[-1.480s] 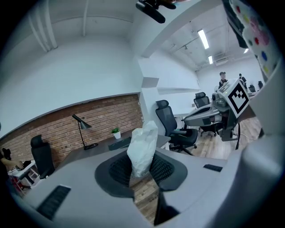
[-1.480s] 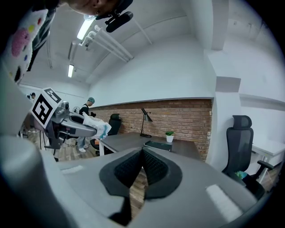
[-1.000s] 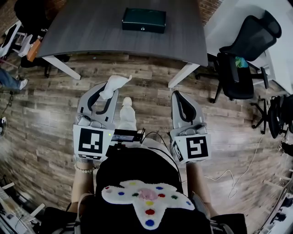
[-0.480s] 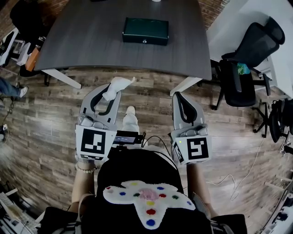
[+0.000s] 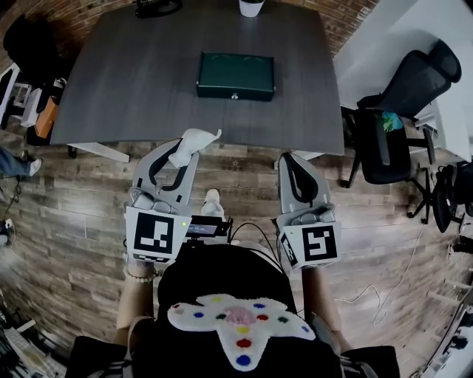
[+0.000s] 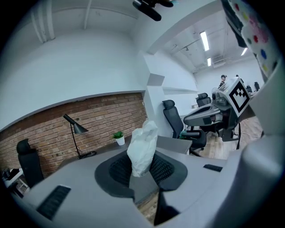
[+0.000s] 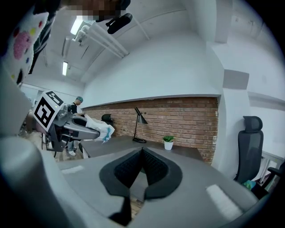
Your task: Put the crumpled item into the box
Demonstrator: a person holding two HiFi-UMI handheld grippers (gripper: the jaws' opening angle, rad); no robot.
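Observation:
A crumpled white item (image 5: 191,144) sticks out from my left gripper (image 5: 179,156), which is shut on it just short of the table's near edge. In the left gripper view the crumpled item (image 6: 142,148) stands upright between the black pads. The dark green box (image 5: 236,74) lies closed on the grey table (image 5: 133,81), farther ahead. My right gripper (image 5: 289,159) is held level with the left one at the table's edge, shut with nothing in it; its pads (image 7: 141,165) meet in the right gripper view.
A black office chair (image 5: 395,111) stands right of the table. A white pot (image 5: 252,7) and a lamp base (image 5: 157,7) sit at the table's far edge. Chairs and a seated person's leg (image 5: 15,159) are at the left. Wood floor lies underfoot.
The table and box have come nearer and lower in the head view as I walk forward. Both grippers now reach the table's near edge. Grips are unchanged.

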